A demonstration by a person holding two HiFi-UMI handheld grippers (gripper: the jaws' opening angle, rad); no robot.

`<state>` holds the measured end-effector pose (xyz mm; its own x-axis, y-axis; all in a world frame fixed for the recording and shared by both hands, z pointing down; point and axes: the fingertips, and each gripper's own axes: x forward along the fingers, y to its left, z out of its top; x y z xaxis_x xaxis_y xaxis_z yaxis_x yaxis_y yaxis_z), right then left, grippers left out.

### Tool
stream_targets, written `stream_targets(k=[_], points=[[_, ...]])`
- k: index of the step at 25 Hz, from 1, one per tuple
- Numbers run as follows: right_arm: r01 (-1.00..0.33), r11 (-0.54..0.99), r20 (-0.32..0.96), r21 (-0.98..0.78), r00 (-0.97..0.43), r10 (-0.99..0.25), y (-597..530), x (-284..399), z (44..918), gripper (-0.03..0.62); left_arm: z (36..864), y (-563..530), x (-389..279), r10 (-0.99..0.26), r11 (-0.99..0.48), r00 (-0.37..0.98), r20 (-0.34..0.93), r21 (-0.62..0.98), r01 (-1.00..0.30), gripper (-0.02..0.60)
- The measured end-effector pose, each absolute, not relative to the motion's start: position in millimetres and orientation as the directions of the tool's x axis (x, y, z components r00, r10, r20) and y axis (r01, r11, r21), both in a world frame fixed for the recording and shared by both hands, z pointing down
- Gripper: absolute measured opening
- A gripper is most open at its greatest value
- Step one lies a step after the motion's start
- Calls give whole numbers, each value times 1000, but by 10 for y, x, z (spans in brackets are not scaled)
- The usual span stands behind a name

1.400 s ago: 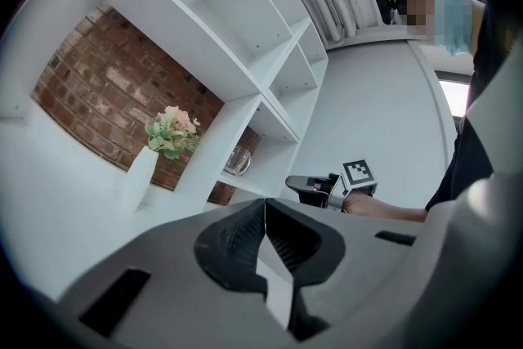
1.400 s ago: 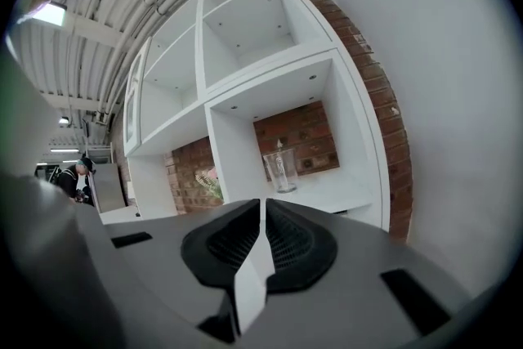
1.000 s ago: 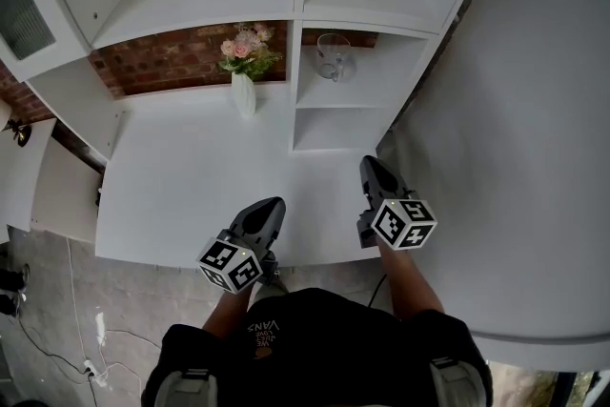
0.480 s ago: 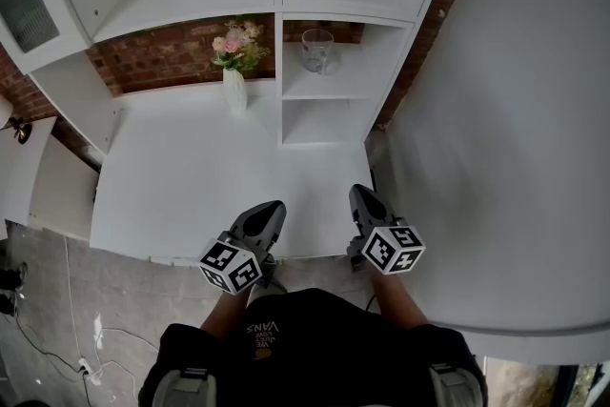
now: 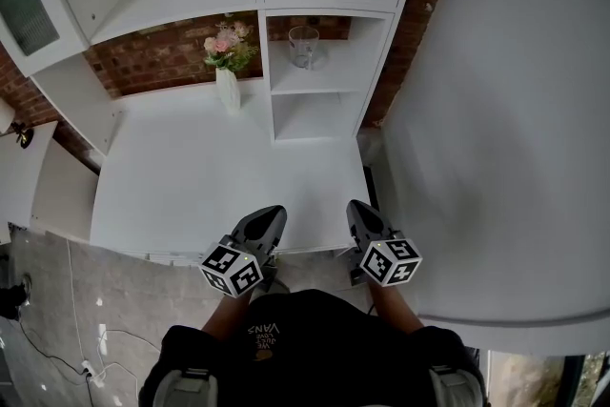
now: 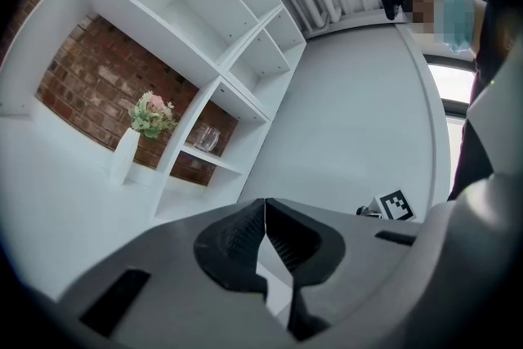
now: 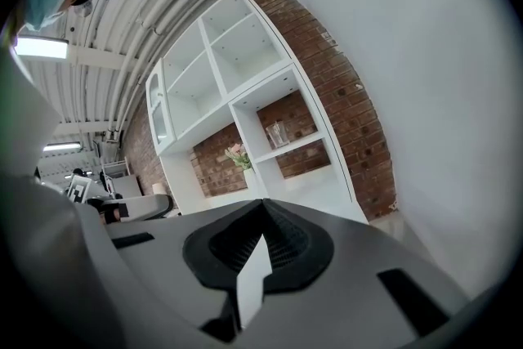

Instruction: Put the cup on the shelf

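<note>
cup (image 5: 303, 46) upright on shelf (image 5: 329, 77) | I read left gripper (image 5: 271, 213) jaws together, empty | right gripper (image 5: 356, 208) likewise | both at desk (image 5: 191, 176) near edge | cup seemingly empty

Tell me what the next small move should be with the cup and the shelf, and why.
Probably just lower both grippers to rest; the job looks done. The glass cup stands upright on the shelf, and the left gripper and right gripper are shut on nothing at the near edge of the table, well apart from it.
</note>
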<state>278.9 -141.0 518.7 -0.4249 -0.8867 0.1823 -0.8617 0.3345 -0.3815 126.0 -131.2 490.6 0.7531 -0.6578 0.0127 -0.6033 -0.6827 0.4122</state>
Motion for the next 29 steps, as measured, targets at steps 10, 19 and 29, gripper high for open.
stream_targets(k=[10,19,29], points=[[-865,312,175,-392,-403,-898,-1194,2868,5203,0,4929,-1129,1363,-647,-691,762,20,408,-597,8],[-873,315,168,-373,-397,-902,-1187,2890,5163,0,4908,-1099,1447,-628,-707,778,23,401,-582,8],[-871,327,161,-368,-406,-900,-1223,2833,5104,0,4861,-1119,1415,-626,-709,780,19,403,-579,8]])
